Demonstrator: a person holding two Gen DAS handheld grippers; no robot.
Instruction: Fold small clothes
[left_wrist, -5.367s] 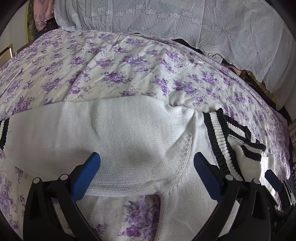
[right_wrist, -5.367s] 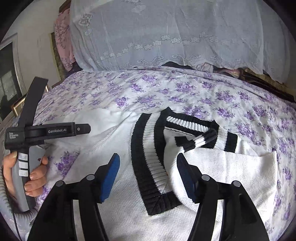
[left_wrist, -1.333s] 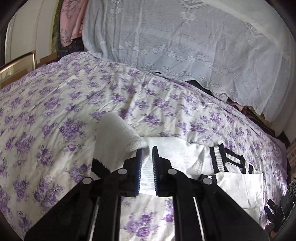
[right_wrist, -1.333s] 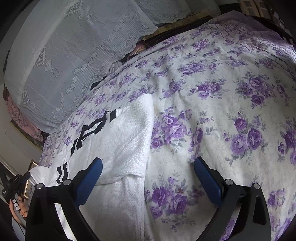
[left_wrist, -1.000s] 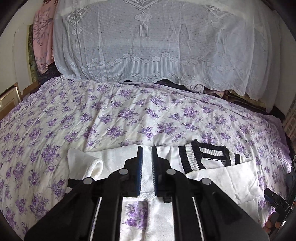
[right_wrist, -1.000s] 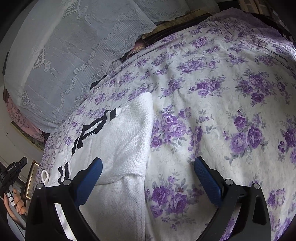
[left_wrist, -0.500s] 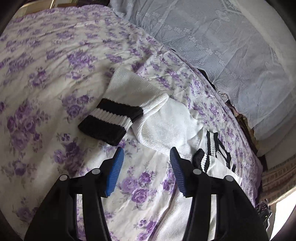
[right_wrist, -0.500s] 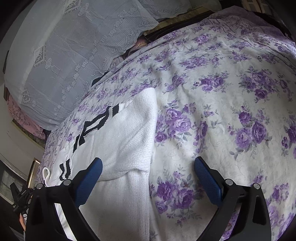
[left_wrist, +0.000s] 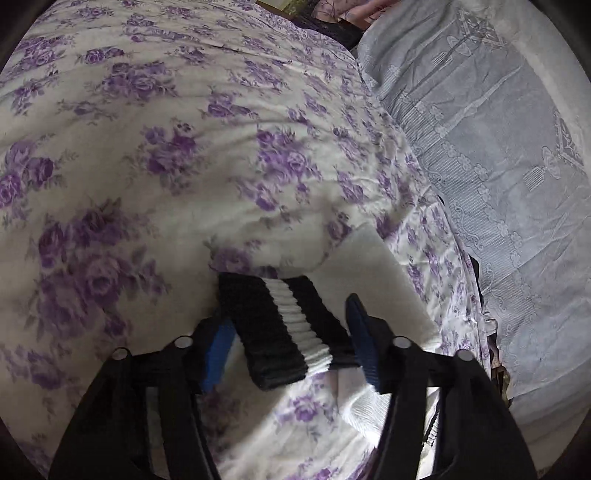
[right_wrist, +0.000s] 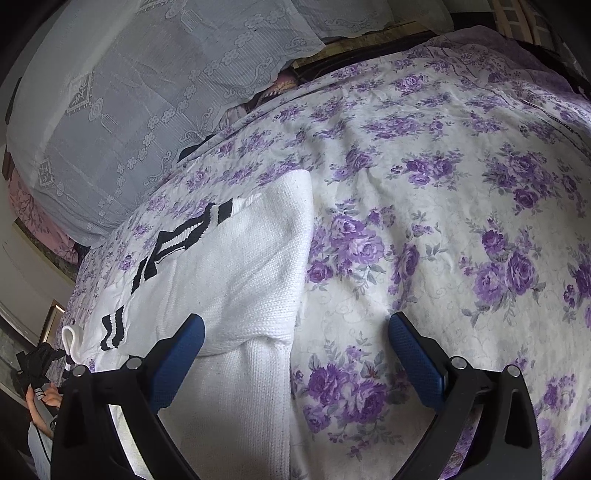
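My left tongs (left_wrist: 290, 345) are closing around the striped cuff (left_wrist: 282, 326) of the white sweater (right_wrist: 229, 273) on the bed (right_wrist: 443, 206) — pads not yet pressing. If I bite too shallow, the ribbing may slip out and the sleeve flop crooked. My right tongs (right_wrist: 295, 352) gape wide, holding nothing — the body could drag.

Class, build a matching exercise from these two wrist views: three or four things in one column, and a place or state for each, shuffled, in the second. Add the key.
Things
1. striped sleeve cuff
2. right gripper
3. lace cover
4. floral bedsheet

Places or states
A. jaws wide apart, nothing between the pads
B. spread under the white sweater
C. between the closing jaws of the left gripper
D. draped over the pile at the bed's far edge

Pairs: 1-C, 2-A, 3-D, 4-B
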